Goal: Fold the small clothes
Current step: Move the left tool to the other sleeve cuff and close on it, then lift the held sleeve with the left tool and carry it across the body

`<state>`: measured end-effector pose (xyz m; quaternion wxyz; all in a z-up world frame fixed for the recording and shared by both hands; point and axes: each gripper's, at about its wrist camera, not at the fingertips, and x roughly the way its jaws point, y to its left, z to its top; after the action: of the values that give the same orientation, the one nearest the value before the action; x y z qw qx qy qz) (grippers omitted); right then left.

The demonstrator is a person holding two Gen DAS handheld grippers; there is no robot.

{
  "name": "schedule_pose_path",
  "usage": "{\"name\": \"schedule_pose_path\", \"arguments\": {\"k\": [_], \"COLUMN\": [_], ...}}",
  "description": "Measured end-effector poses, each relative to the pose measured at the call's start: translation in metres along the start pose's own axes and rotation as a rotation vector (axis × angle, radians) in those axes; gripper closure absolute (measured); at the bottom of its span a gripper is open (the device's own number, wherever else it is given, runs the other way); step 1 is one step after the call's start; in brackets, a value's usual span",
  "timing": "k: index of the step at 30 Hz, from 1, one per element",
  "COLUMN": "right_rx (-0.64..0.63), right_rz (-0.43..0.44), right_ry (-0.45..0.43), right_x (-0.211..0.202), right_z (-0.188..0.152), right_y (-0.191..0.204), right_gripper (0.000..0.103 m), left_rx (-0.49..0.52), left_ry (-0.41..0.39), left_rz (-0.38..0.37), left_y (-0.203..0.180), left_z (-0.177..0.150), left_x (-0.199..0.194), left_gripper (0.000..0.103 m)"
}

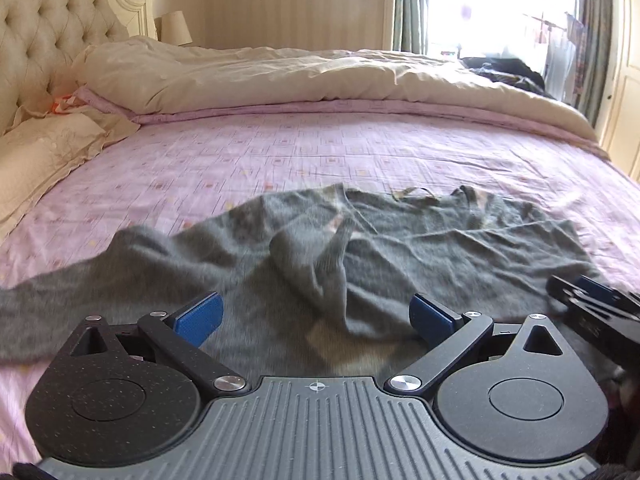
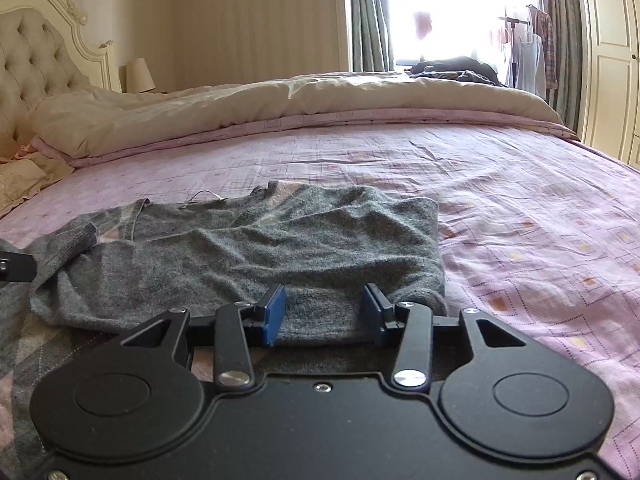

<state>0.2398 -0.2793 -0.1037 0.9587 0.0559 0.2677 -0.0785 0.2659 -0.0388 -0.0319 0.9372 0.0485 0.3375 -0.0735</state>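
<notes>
Left wrist view: left gripper jaws spread wide, nothing between the blue pads, so it's released. It sits above the near edge of the grey sweater, not touching as far as I can tell. The picture is a bit blurred.

Sweater lies on the pink patterned bedsheet, near side of the bed. One sleeve trails out to the left. A second sleeve is bunched and folded across the body in the middle. The collar end points away, toward the cream duvet piled along the far side.

Right gripper shows at the right edge of that view, low on the sweater's right side.

Right wrist view: right gripper jaws partly apart. The folded edge of the sweater sits in the gap between the pads, but the pads don't press it. Reads as let go, not clenched. The right-hand side of the sweater is folded over, with a neat straight edge toward the bare sheet.

A tufted headboard is at left, and dark clothes lie on the far corner by the window.
</notes>
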Motion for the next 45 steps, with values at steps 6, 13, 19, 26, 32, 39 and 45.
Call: {"name": "schedule_pose_path", "arguments": {"k": [6,13,19,26,32,39,45], "right_rx": [-0.028,-0.037,-0.028,0.032,0.071,0.085,0.083], "right_rz": [-0.021,-0.029,-0.011,0.072,0.056,0.117,0.092], "right_ry": [0.01,0.001,0.002,-0.009,-0.066,0.133,0.108], "right_x": [0.003,0.001,0.0,-0.024,-0.039,-0.008,-0.027], "right_z": [-0.002,-0.003,-0.001,0.004,0.016,0.01,0.004], "right_y": [0.005,0.006,0.005,-0.006,-0.023,-0.039,-0.03], "right_gripper": [0.05,0.05,0.048,0.045,0.044,0.044,0.043], "left_rx": [0.132,0.197,-0.018,-0.089,-0.133,-0.189,-0.194], "left_ry": [0.03,0.038,0.059,0.032,0.004,0.023,0.018], "left_rz": [0.109,0.181,0.072,0.01,-0.001,-0.023,-0.061], "left_y": [-0.025,-0.02,0.023,0.044,0.052,0.065,0.075], "left_z": [0.008,0.011,0.011,0.007,0.003,-0.007,-0.014], "left_x": [0.047,0.072,0.073,0.067,0.06,0.062,0.064], "left_gripper": [0.022,0.054,0.081,0.091,0.091,0.091,0.085]}}
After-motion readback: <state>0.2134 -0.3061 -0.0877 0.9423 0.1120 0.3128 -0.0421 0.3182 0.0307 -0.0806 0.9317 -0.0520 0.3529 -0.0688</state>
